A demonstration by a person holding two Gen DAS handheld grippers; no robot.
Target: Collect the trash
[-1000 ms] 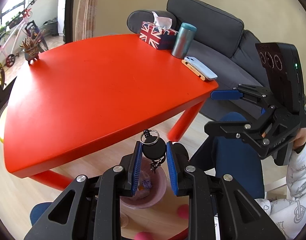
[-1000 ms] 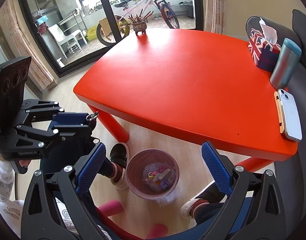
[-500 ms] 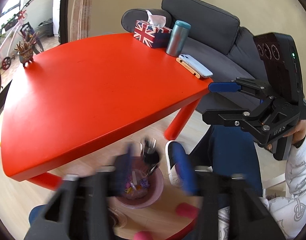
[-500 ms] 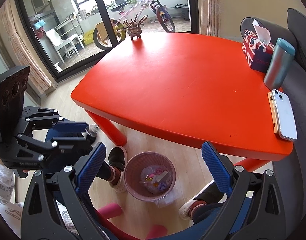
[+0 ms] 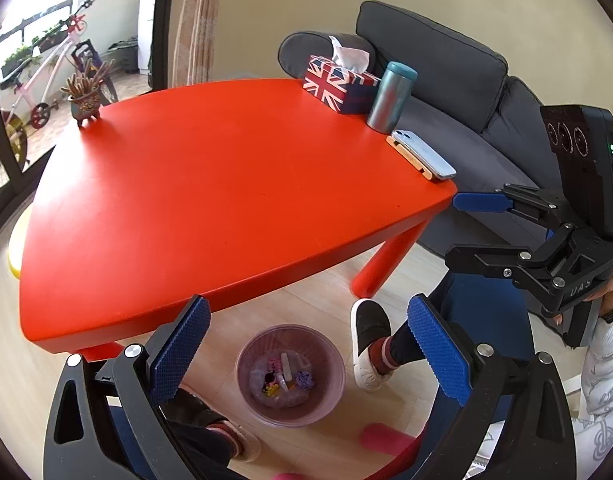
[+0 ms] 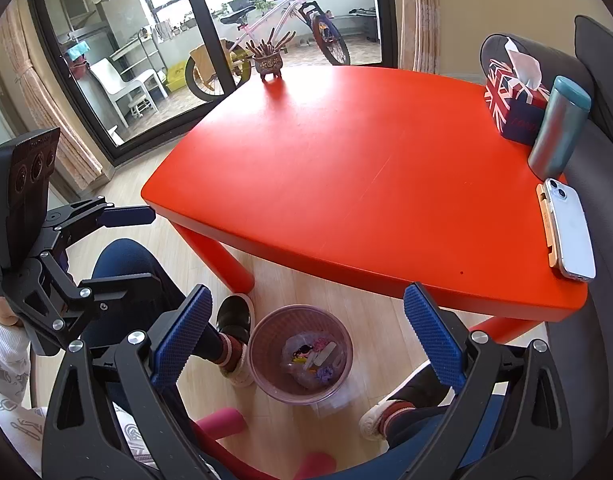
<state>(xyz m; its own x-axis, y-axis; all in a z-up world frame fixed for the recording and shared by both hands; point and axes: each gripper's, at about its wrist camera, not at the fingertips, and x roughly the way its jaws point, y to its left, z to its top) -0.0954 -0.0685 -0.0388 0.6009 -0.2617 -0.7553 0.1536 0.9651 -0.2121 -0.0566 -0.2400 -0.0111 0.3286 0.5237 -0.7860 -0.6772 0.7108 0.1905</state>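
A pink wastebasket [image 5: 333,380] [image 6: 262,336] stands on the wood floor under the near edge of the red table [image 5: 206,184] [image 6: 366,180]. Colourful scraps of trash [image 5: 284,380] [image 6: 318,356] lie inside it, a small dark piece among them. My left gripper [image 5: 308,308] [image 6: 134,248] hangs above the basket; its jaws are opening wide, with nothing between the blue pads. My right gripper [image 6: 308,292] [image 5: 462,228] is also over the basket, open and empty.
On the table's far side sit a flag-pattern tissue box [image 5: 338,88], a teal tumbler [image 5: 390,98], a phone [image 5: 424,156] and a small plant pot [image 5: 84,102]. A grey sofa [image 5: 446,64] stands behind. A person's slippered feet [image 5: 370,344] flank the basket.
My left gripper went from shut on a black key reel with rings to wide open; the reel dropped out from between its pads towards the basket. The right gripper has stayed put.
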